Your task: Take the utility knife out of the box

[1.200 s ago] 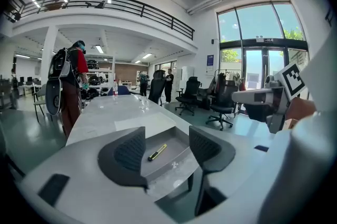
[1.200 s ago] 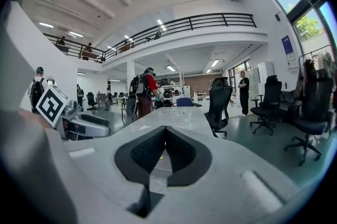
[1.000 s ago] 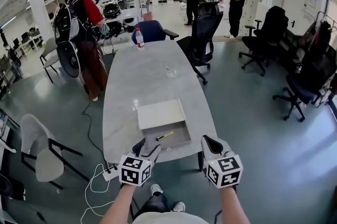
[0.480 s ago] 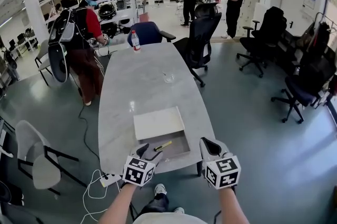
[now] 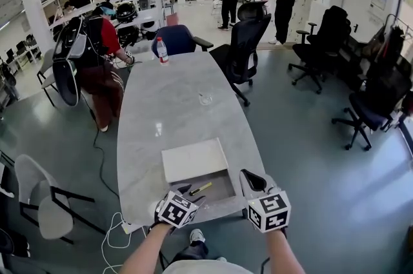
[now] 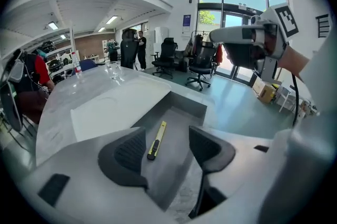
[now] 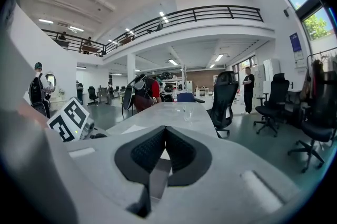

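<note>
The long marble-topped table (image 5: 174, 105) runs up the middle of the head view. At its near end sits the shallow grey box (image 5: 222, 184), open, with its white lid (image 5: 193, 160) lying flat just beyond it. The box rests close to the table's near edge, so a downward shove from a gripper could skid it toward that edge or tip it. The left gripper (image 5: 190, 194) hangs over the box's near rim with its jaws spread wide and nothing in them. In the left gripper view (image 6: 168, 152) the yellow-and-black utility knife (image 6: 157, 140) lies flat on the box floor, a little left of the gap's centre. If the jaws close from there, I'd expect the left pad to land on the slim handle, not beside it. The knife could also just slide along the smooth floor, since it lies so low. The right gripper (image 5: 253, 184) waits at the lower right with its jaws pressed together on nothing, so it isn't steadying the box. Compared with a second ago, the table and box sit lower and nearer in the head view. The left gripper has swung in from short of the box to over its rim. The knife (image 5: 201, 188) lies where it did.
</note>
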`<state>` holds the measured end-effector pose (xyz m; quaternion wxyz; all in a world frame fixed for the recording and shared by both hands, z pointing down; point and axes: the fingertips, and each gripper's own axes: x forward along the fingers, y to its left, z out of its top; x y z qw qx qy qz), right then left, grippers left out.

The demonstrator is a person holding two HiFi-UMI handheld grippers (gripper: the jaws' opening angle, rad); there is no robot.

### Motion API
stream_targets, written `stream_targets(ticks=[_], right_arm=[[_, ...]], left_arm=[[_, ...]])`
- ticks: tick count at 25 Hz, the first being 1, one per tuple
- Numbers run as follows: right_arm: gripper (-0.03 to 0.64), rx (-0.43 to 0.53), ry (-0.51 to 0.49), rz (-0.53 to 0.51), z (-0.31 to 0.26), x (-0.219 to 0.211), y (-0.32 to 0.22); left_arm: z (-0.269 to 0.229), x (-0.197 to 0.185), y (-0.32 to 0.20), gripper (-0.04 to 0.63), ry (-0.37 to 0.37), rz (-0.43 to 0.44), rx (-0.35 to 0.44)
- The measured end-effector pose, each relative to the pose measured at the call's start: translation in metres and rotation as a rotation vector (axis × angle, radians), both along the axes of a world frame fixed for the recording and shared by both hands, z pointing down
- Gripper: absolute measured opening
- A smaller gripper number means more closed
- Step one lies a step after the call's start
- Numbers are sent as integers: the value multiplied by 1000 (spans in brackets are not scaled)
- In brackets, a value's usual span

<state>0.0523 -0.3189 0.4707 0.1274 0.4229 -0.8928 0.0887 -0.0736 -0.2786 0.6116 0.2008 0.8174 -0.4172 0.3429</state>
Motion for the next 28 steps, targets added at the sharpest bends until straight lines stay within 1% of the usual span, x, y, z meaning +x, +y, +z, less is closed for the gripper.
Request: stream_targets(ticks=[4, 7, 10, 16, 22, 28], right_arm=[[5, -1, 5, -1, -1, -6, -9], [5, -5, 11, 7, 3, -8, -15], [5, -10, 15, 18, 8, -6, -20], [5, -22, 21, 34, 11, -4, -28], [5, -32, 22, 43, 14, -6, -29], [5, -40, 25, 55, 18, -4, -30]], left_arm=[[13, 0, -5, 235, -35, 58, -68], [25, -1, -10, 235, -66, 102, -88], [36, -2, -14, 235, -94, 123, -120], [44, 3, -22, 235, -170, 156, -145], [58, 5, -24, 235, -277, 204, -173], [71, 7, -26, 235, -320, 236, -207]])
